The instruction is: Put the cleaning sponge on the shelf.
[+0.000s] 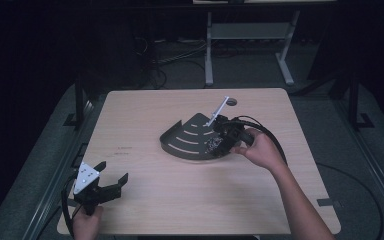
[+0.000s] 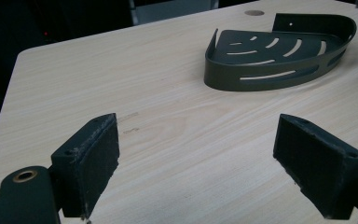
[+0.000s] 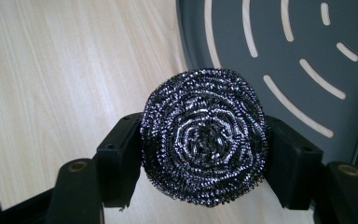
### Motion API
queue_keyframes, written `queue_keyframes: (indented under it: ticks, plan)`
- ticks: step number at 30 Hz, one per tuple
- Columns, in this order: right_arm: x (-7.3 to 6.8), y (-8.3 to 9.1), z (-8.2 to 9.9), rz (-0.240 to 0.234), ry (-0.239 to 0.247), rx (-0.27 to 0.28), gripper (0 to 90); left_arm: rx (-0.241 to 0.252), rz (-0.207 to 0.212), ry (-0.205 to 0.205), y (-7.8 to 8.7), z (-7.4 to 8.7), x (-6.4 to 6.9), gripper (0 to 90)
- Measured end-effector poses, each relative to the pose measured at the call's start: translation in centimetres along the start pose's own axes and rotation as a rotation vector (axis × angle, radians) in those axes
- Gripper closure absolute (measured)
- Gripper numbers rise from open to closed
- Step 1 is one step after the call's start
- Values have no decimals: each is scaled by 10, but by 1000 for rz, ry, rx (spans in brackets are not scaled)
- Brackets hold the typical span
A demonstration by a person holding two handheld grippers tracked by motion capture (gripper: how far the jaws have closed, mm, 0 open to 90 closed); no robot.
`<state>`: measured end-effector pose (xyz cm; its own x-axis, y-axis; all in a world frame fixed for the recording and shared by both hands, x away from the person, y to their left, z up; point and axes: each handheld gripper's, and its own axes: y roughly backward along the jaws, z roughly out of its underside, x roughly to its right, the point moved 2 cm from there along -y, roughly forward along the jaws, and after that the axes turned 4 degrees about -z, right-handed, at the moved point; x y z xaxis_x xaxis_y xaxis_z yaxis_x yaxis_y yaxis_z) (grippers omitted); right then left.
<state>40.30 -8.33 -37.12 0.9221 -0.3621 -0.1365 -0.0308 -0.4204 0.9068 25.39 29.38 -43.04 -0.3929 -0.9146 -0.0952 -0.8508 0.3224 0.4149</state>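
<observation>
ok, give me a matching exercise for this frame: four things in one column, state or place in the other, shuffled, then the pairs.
Things:
1. steel wool scourer
2. corner caddy
3. left gripper
4. cable hole

States or places:
A. jaws wide apart, nothing between them, near the table's front left edge
B. round opening in the tabletop, beyond the caddy
C. dark grey, slotted floor, resting on the table
D. clamped between the jaws of the right gripper, over the caddy's edge

Pairs: 1-D, 2-C, 3-A, 4-B
</observation>
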Motion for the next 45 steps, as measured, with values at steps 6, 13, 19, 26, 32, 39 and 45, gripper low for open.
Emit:
queue_keyframes:
  ticks: [6, 13, 19, 26, 32, 39, 45]
  plan:
    - [7, -6, -8, -5, -5, -7, 342, -1, 0, 4, 0, 0, -1, 138]
    - [13, -9, -16, -2, -11, -13, 342, -1, 0, 0, 0, 0, 0, 138]
    - [18, -11, -21, -13, -20, -3, 342, 1, 4, -4, 0, 0, 1, 138]
    - [25, -14, -26, -7, -30, -28, 342, -2, 6, -7, -1, 0, 2, 137]
    - [33, -15, -29, -2, -50, -20, 342, 0, 6, -12, 0, 0, 2, 138]
    - [44, -25, -27, -5, -76, -37, 341, -1, 3, -8, 0, 0, 1, 137]
    - [51, -32, -28, -5, -97, -41, 341, -1, 2, -11, 0, 0, 2, 137]
